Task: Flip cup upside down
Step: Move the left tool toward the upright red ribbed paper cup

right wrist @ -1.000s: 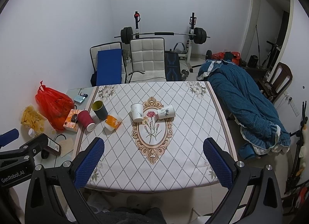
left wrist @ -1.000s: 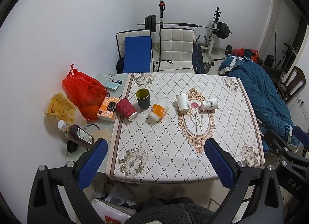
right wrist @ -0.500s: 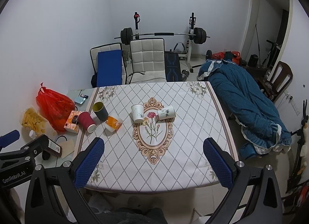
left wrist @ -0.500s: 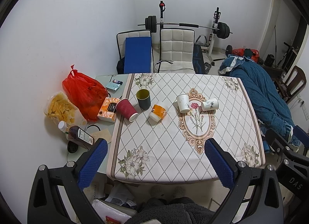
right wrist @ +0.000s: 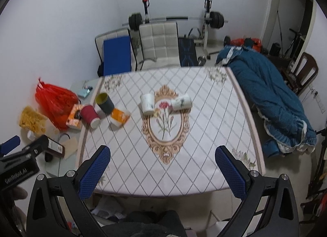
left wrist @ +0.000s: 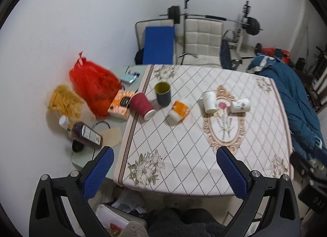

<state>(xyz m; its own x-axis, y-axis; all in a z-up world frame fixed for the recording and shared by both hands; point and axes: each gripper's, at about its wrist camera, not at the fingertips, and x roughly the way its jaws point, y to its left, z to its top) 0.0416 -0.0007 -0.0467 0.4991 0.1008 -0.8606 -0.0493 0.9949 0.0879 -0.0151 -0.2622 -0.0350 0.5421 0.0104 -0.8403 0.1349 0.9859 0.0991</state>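
Note:
Several cups sit on the far half of a table with a floral diamond-pattern cloth (left wrist: pixel 184 147). A dark green cup (left wrist: pixel 162 94) stands upright with its mouth up. A maroon cup (left wrist: pixel 141 106) and an orange cup (left wrist: pixel 178 112) lie on their sides. A white cup (left wrist: pixel 209 98) stands tilted and another white cup (left wrist: pixel 240 105) lies on its side. They also show in the right wrist view: green (right wrist: pixel 104 103), maroon (right wrist: pixel 90 113), orange (right wrist: pixel 119 117), white (right wrist: pixel 147 103), white (right wrist: pixel 181 102). My left gripper (left wrist: pixel 163 172) and right gripper (right wrist: pixel 162 171) are open and empty, above the near table edge.
Left of the cloth lie a red plastic bag (left wrist: pixel 94 85), an orange box (left wrist: pixel 120 104), a snack bag (left wrist: pixel 64 100) and a dark bottle (left wrist: pixel 85 132). Chairs (left wrist: pixel 202 40) and a barbell rack stand behind the table. A blue quilt (right wrist: pixel 271 102) lies to the right.
Both grippers have tilted and shifted slightly, so the table now looks rotated in both views. The cups have not moved. Both grippers stay open.

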